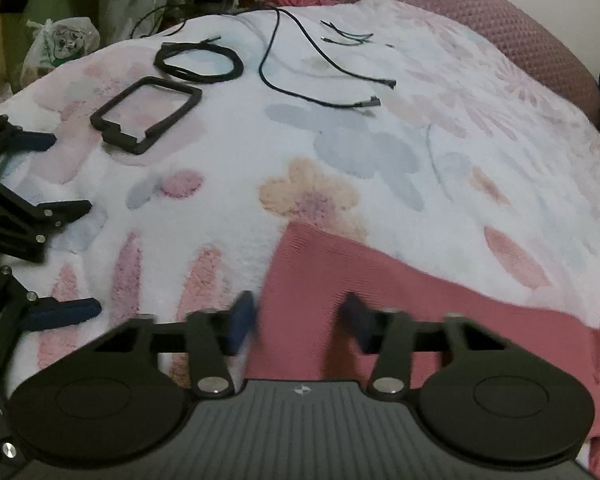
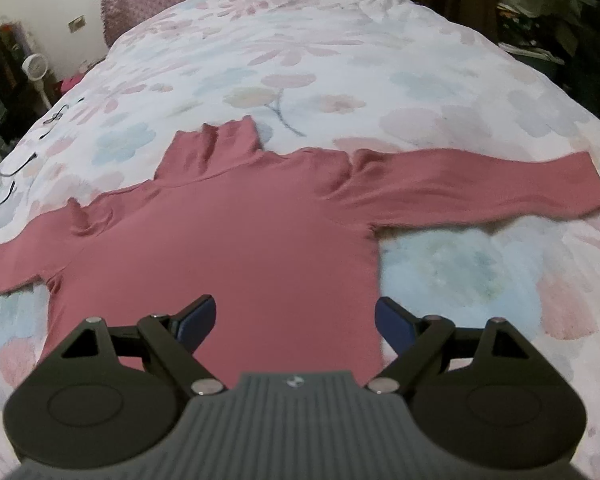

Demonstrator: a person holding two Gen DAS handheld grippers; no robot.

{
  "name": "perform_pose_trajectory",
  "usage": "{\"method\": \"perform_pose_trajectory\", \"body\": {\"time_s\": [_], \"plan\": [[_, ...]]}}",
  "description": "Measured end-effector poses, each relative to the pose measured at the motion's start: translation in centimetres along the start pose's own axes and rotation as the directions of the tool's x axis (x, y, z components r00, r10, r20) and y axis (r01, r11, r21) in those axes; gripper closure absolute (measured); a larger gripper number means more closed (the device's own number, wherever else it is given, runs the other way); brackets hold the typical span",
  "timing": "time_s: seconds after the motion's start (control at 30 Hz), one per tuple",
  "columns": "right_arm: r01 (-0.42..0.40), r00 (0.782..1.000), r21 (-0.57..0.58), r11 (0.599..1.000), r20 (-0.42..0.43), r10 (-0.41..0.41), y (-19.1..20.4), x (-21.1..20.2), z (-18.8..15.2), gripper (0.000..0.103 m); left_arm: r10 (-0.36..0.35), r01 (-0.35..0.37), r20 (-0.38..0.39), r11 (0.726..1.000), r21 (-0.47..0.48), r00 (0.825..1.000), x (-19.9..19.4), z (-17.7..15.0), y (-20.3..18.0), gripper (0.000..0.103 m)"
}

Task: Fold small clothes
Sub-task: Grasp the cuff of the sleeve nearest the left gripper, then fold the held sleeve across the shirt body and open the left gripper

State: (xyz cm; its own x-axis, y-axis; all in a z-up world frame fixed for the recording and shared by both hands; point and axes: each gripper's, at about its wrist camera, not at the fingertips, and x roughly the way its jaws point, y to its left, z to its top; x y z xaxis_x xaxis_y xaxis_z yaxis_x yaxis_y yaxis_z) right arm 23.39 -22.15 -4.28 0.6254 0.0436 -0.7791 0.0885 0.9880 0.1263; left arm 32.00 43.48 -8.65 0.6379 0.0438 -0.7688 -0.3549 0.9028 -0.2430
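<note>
Right wrist view shows the pink top (image 2: pixel 220 240) flat and unfolded on the bed (image 2: pixel 340 60), right tool (image 2: pixel 296 318) and left tool (image 1: pixel 298 316) both released, so folding looks unstarted.

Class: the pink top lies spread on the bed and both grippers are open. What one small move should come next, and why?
Probably lower the left gripper and close it on the sleeve beneath its fingers, ready to fold it inward. The top lies flat with both sleeves spread wide, nothing is folded yet, and the right gripper also hangs open above the hem.
</note>
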Motion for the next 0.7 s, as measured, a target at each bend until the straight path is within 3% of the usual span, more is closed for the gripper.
{"method": "perform_pose_trajectory", "body": {"time_s": [0.07,0.3,0.53,0.7], "plan": [[-0.007,1.0,-0.006,1.0,-0.001,0.007,0.3,0.1,0.0,0.02,0.0,0.0,0.011,1.0,0.019,1.0,-0.4,-0.1,-0.5,0.095],[-0.031,0.999,0.004,1.0,0.014,0.031,0.4,-0.5,-0.4,0.02,0.025,-0.033,0.07,0.993,0.115,0.997,-4.5,0.7,-4.7,0.099],[-0.056,0.997,0.015,0.998,0.05,0.056,-0.9,-1.4,-0.6,0.02,-0.095,0.062,0.142,0.974,0.217,0.985,-13.3,2.5,-14.8,0.099],[-0.065,0.995,0.012,0.998,0.078,0.064,-2.5,-2.4,0.2,0.02,-0.233,0.178,0.174,0.942,0.285,0.957,-18.5,3.6,-23.3,0.099]]}}
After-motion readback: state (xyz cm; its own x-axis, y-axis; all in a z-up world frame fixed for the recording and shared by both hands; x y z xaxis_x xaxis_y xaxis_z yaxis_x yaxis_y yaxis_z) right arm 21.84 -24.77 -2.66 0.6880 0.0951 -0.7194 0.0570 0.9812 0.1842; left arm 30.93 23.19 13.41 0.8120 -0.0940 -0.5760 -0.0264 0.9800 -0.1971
